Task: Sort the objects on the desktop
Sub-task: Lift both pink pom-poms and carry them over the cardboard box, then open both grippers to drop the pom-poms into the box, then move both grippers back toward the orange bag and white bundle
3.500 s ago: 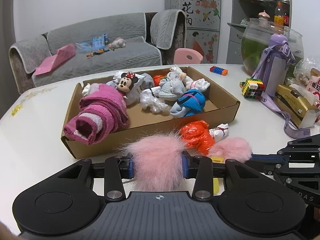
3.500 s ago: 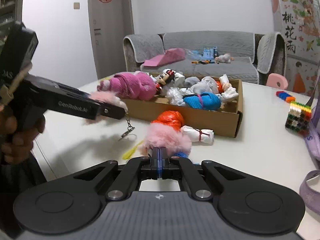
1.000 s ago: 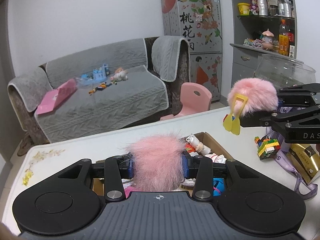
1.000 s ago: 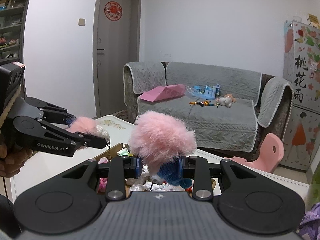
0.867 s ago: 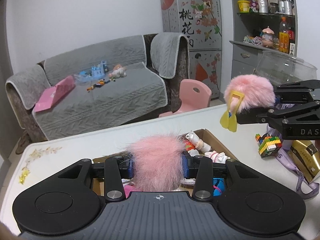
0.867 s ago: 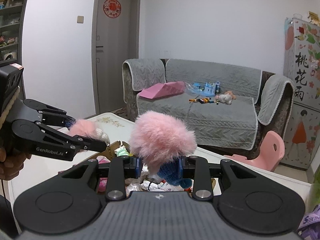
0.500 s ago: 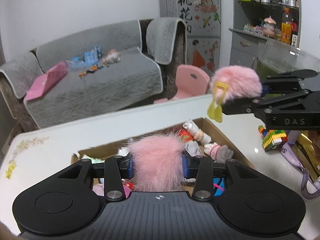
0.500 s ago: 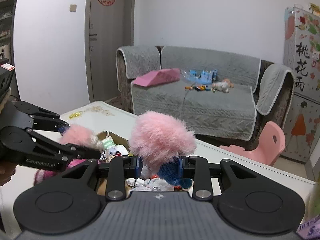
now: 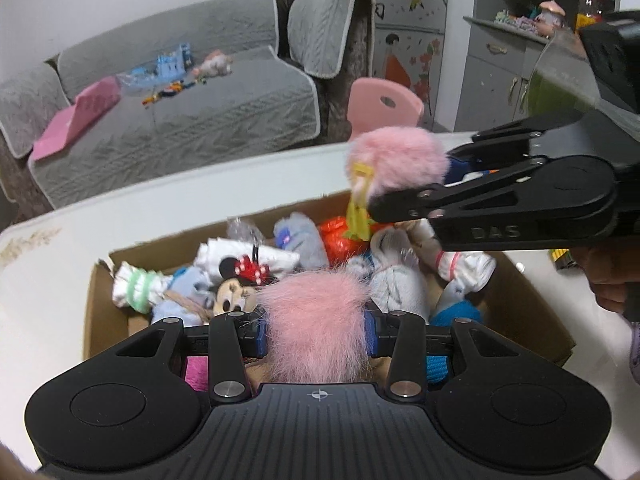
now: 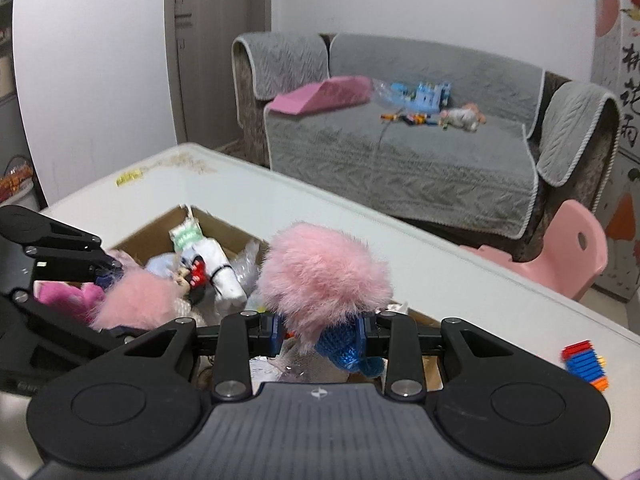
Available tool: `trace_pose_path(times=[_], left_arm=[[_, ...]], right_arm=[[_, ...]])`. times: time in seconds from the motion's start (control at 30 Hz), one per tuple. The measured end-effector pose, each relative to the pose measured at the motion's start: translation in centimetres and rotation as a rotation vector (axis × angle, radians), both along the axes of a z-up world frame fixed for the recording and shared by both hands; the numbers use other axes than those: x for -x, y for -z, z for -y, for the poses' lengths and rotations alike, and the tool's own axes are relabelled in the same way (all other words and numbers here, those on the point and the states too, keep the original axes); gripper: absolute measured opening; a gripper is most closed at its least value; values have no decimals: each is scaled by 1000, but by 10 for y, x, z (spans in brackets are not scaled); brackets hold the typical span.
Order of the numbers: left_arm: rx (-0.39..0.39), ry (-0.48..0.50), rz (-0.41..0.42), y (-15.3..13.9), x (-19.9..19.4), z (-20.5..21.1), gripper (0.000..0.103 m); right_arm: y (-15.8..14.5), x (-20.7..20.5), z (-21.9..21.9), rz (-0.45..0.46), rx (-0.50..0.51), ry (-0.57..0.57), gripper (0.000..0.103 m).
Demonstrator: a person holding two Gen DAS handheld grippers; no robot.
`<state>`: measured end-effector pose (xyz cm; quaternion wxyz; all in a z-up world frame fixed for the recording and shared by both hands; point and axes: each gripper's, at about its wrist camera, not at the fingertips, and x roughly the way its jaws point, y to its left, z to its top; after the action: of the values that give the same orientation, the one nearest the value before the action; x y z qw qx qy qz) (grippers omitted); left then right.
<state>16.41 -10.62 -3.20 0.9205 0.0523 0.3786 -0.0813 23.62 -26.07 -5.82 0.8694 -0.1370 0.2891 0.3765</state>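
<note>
2 pompoms carried above the cardboard box

Left gripper clamps a pink pompom; right gripper clamps a blue-based pompom. Both likely light, soft, compressible; grip mid-body.

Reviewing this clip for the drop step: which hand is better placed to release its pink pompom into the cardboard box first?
Left, probably. The left gripper holds its pink pompom over the cardboard box, among the toys. The right gripper holds its pompom nearer the box's far edge.

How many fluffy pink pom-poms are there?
2. One pink pom-pom is squeezed in the left gripper over the cardboard box. The other pom-pom is in the right gripper. More could hide in the box.
</note>
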Motion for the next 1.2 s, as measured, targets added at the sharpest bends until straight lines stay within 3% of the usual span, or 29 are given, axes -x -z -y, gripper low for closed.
trace_pose_path(times=[0.17,0.27,0.37,0.4,0.43,0.63,0.77,0.87,1.03,1.2], left_arm=[[-6,0,-23,13,-5,3,49],[3,-6,-37,18,-5,2,55],[-3,-12,-20,15,0,2,75],[-7,-13,-12,13,2,3,84],[-14,-17,-1,11,5,5,88],[-1,-24,41,-6,28,5,89],[25,-28,77,-17,65,5,92],[35,4,98,-16,96,12,96],[68,14,86,4,128,33,97],[100,-39,62,32,133,52,97]], right_arm=[[13,-8,-10,-4,36,-5,31],[18,-7,-13,15,72,2,38],[16,-3,-10,37,74,15,51],[14,-1,-7,42,70,20,63],[12,0,-6,52,68,23,67],[-10,28,17,99,40,49,68],[-26,59,49,134,-26,94,71],[-30,99,77,168,-82,142,79],[-10,154,110,155,-152,196,83],[20,172,115,94,-119,225,82]])
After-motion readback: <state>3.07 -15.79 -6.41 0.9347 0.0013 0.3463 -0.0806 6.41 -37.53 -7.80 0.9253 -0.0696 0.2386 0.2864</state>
